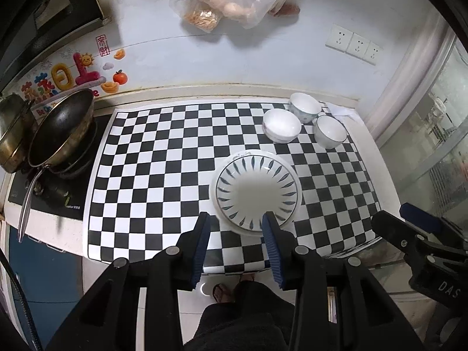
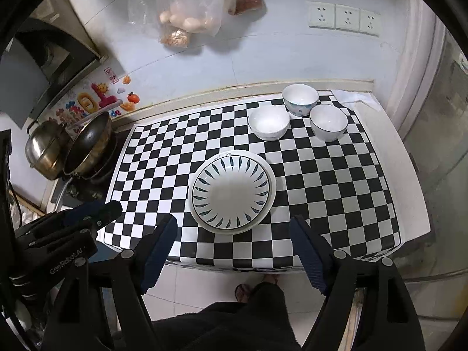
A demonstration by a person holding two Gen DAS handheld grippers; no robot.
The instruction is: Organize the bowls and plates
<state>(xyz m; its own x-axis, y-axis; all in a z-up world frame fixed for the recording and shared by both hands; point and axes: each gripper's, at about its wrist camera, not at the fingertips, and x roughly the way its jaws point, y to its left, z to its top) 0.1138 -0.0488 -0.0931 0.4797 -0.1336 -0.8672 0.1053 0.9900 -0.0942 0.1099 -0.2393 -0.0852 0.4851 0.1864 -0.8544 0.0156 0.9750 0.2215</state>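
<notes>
A stack of plates, the top one with a blue leaf pattern (image 1: 256,190) (image 2: 233,190), sits on the checkered mat near its front edge. Three white bowls stand at the back right: a shallow one (image 1: 281,125) (image 2: 269,122), one with blue marks (image 1: 304,107) (image 2: 300,99), and one with a dark rim (image 1: 330,131) (image 2: 328,122). My left gripper (image 1: 236,219) is open and empty, just in front of the plates. My right gripper (image 2: 234,225) is open wide and empty, held before the plates; it also shows in the left wrist view (image 1: 403,216).
A dark wok (image 1: 63,133) (image 2: 89,144) and a metal pot (image 1: 13,134) (image 2: 44,149) stand on the stove at the left. Plastic bags with eggs (image 1: 231,0) (image 2: 187,14) hang on the back wall. Wall sockets (image 1: 355,44) (image 2: 345,17) sit at upper right. A glass door (image 1: 433,134) borders the right.
</notes>
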